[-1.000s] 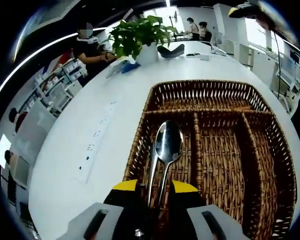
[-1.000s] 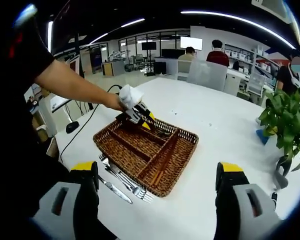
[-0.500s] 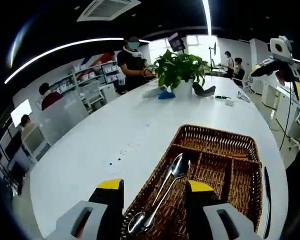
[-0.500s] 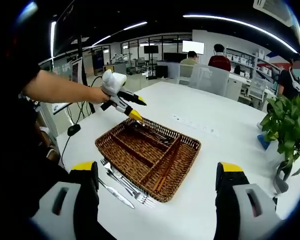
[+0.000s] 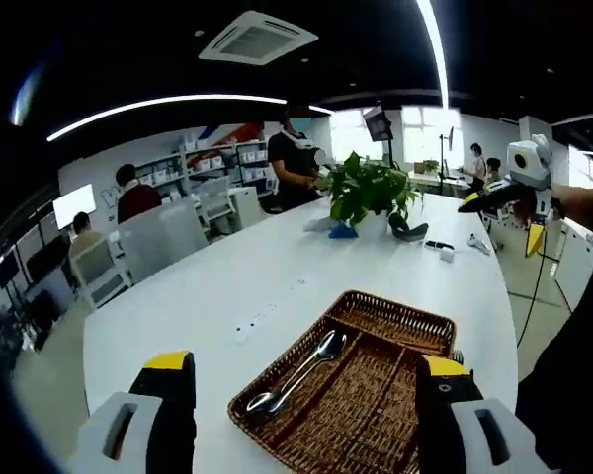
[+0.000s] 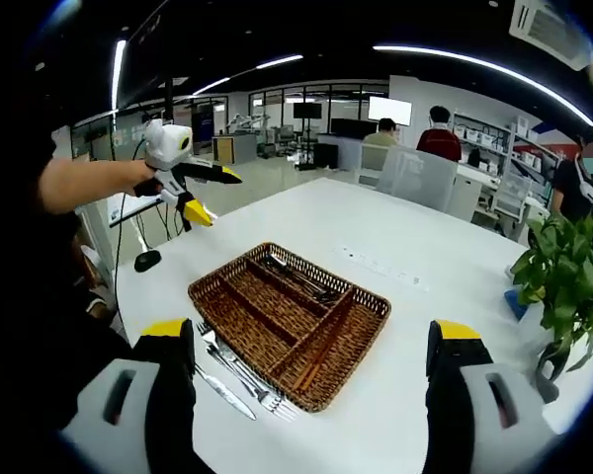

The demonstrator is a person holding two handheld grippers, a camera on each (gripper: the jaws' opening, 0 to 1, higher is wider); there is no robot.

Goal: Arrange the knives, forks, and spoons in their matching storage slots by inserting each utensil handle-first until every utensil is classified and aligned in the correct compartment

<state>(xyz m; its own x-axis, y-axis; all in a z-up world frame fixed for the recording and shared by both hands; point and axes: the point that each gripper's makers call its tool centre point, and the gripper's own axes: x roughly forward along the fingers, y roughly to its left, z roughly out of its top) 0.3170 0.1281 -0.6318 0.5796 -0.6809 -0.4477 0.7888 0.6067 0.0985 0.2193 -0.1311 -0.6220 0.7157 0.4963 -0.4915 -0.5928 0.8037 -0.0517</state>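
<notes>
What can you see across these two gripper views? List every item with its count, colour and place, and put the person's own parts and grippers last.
Wicker tray: one, brown, mid-table.
Spoons: two, silver, in the tray's outer slot.
Loose cutlery: several forks and knives, silver, on the table against the tray's near edge.
Table: one, white.
Potted plant: one, green, far end.
Left gripper: yellow-tipped, open, raised off the table's edge.
Right gripper: yellow-tipped, open, empty.
Forearm: one, holding the left gripper.

In the left gripper view, the wicker tray's [image 5: 348, 395] near end is cut off by the picture's lower edge. In the right gripper view, the utensils [image 6: 239, 373] just beside the tray [image 6: 289, 321] overlap too finely to count, and those inside its far compartment blur together.
</notes>
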